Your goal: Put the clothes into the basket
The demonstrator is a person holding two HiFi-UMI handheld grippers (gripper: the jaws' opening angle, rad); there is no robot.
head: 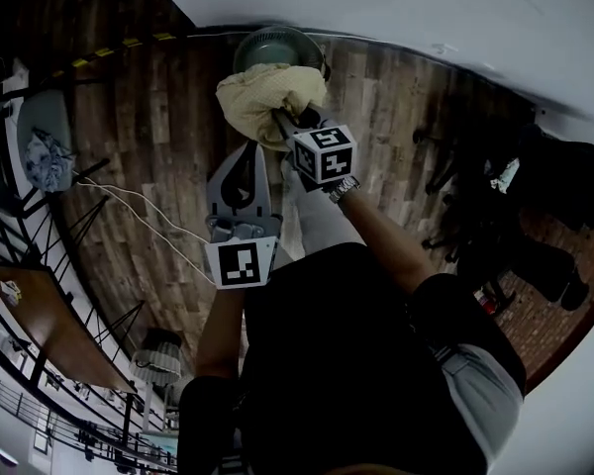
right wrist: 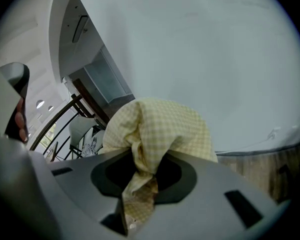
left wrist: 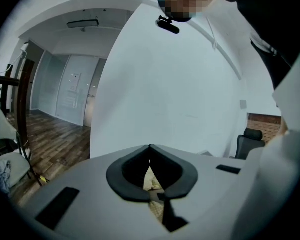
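Yellow checked cloth [head: 267, 92]: pinched in right claw [right wrist: 142, 170], over basket [head: 277, 40], not yet dropped; left claw [left wrist: 150, 148] pressed together, empty.

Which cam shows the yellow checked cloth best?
Right gripper view: the yellow checked cloth sits close, pinched in the right gripper. Head view shows it small; left gripper view, at most a pale sliver of it.
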